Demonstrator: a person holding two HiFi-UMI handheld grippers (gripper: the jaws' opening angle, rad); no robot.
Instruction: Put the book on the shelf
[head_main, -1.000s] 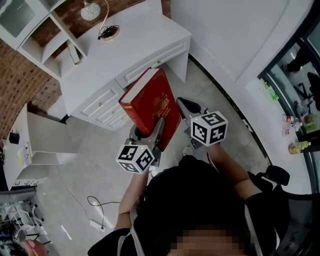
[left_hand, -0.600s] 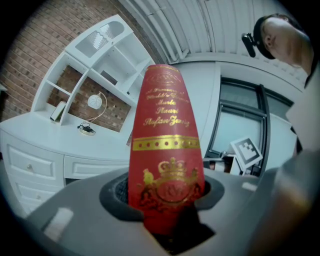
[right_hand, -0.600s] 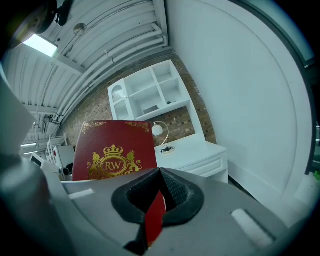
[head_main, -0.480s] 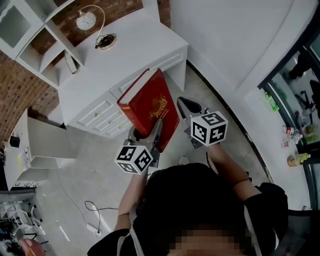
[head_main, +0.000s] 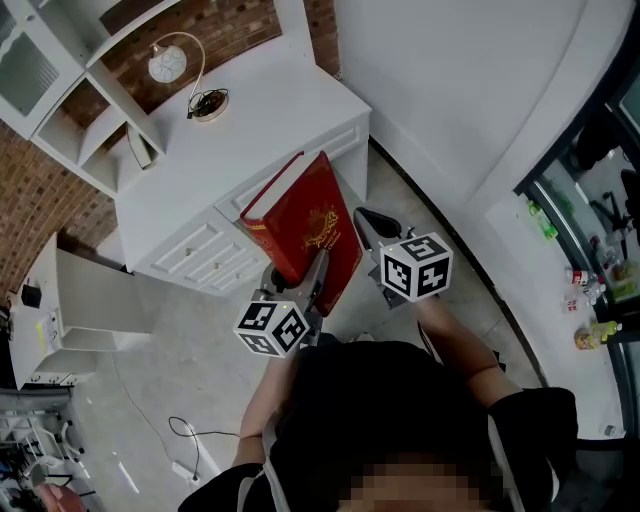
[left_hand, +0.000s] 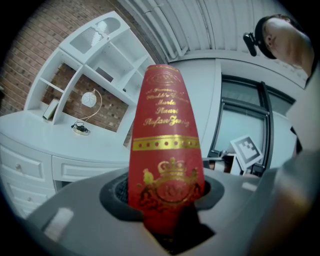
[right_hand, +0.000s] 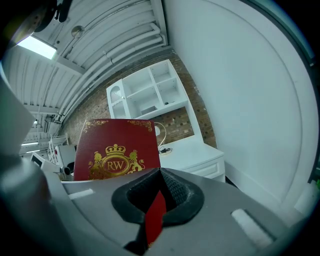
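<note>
Your left hand-held gripper (head_main: 312, 272) and right hand-held gripper (head_main: 365, 228) pinch the thick red book (head_main: 305, 220). One white shelf cubby (head_main: 130, 105) holds a small thing (head_main: 140, 150).

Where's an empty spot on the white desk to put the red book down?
The desk top is bare from the lamp to its wall-side end and along the front. It's crowded only at the other end, where the lamp stands by the shelf. A small thing leans in the shelf's lowest opening.
</note>
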